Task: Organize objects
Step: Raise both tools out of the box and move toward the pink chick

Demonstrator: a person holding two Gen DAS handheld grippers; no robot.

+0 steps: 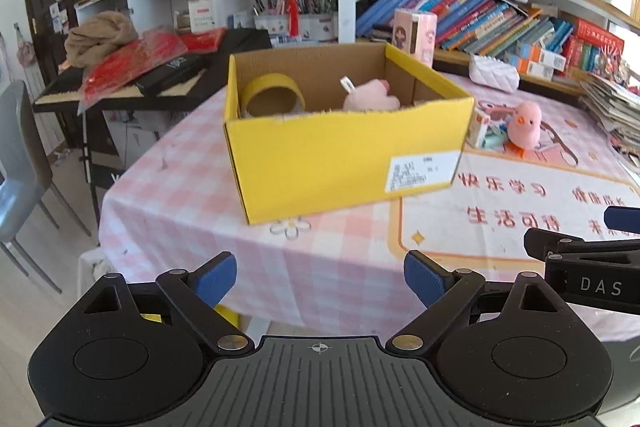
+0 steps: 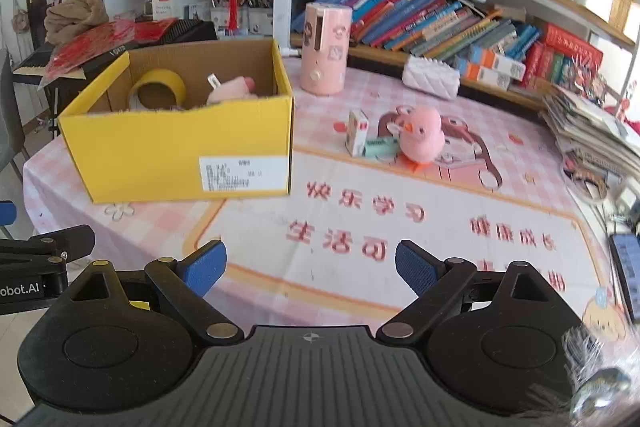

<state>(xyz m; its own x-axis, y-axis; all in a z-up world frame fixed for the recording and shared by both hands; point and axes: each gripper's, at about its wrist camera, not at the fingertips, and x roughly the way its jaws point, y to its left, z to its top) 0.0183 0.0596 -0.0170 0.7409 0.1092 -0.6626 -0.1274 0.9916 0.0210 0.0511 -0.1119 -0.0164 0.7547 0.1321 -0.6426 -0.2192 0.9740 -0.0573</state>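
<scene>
Both my claws are spread and empty. The pink duck plush (image 2: 421,134) sits on the worktop (image 2: 400,227) right of the yellow box (image 2: 176,151), ahead of my right claw (image 2: 310,269), nearer than my left claw (image 1: 320,279).

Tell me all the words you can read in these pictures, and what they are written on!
"快乐学习": pink table mat.
"生活可": table mat, next line; its end is hidden by the right claw.
"健康成长": table mat.
"DAS": right claw's arm, left wrist view.
"obot.AI": left claw, cut off.
White label on yellow box: too blurred.
Book spines: too small.
</scene>
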